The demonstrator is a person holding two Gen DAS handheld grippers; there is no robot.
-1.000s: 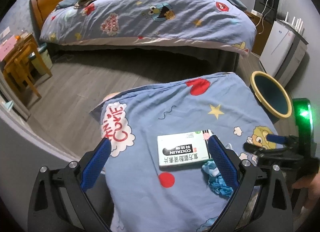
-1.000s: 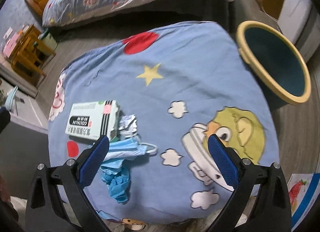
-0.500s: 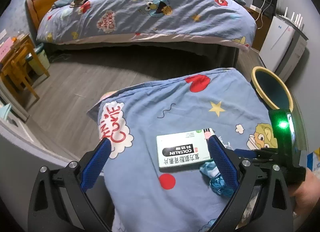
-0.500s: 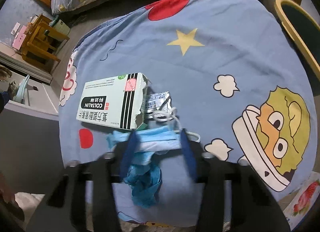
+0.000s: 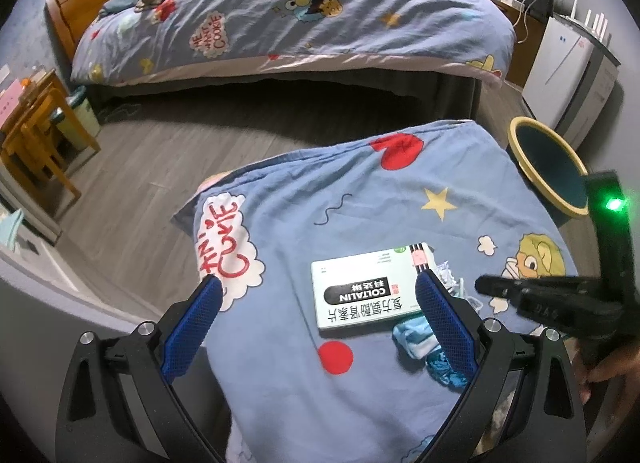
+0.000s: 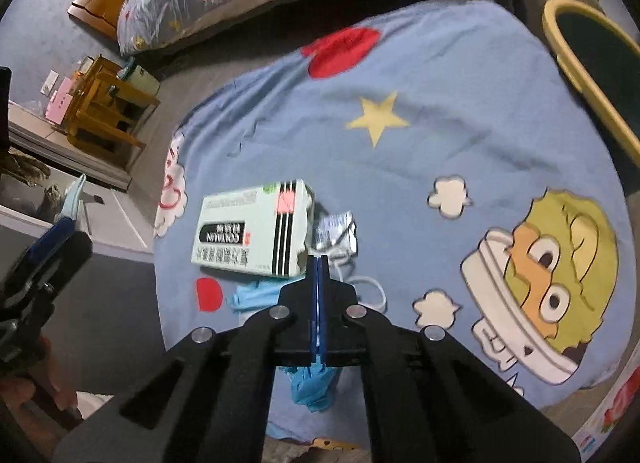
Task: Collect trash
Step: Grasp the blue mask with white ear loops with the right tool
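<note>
On a table under a blue cartoon cloth (image 6: 420, 75) lie a white COLTALIN medicine box (image 6: 252, 237), a crumpled foil wrapper (image 6: 338, 229), a blue face mask (image 6: 256, 295) and a blue glove (image 6: 314, 383). My right gripper (image 6: 319, 263) is shut, its jaws pinching the mask. My left gripper (image 5: 316, 299) is open and empty, hovering over the box (image 5: 368, 291); the mask (image 5: 416, 337) shows by its right finger. The right gripper also shows in the left wrist view (image 5: 520, 291).
A round bin with a yellow rim and dark inside (image 5: 548, 167) (image 6: 588, 47) stands right of the table. A bed (image 5: 288, 11) fills the back, wooden furniture (image 5: 36, 135) the left, white cabinets (image 5: 568, 67) the right.
My right gripper has moved down onto the mask and closed from wide open to shut on it. The left gripper has stayed open above the box.
</note>
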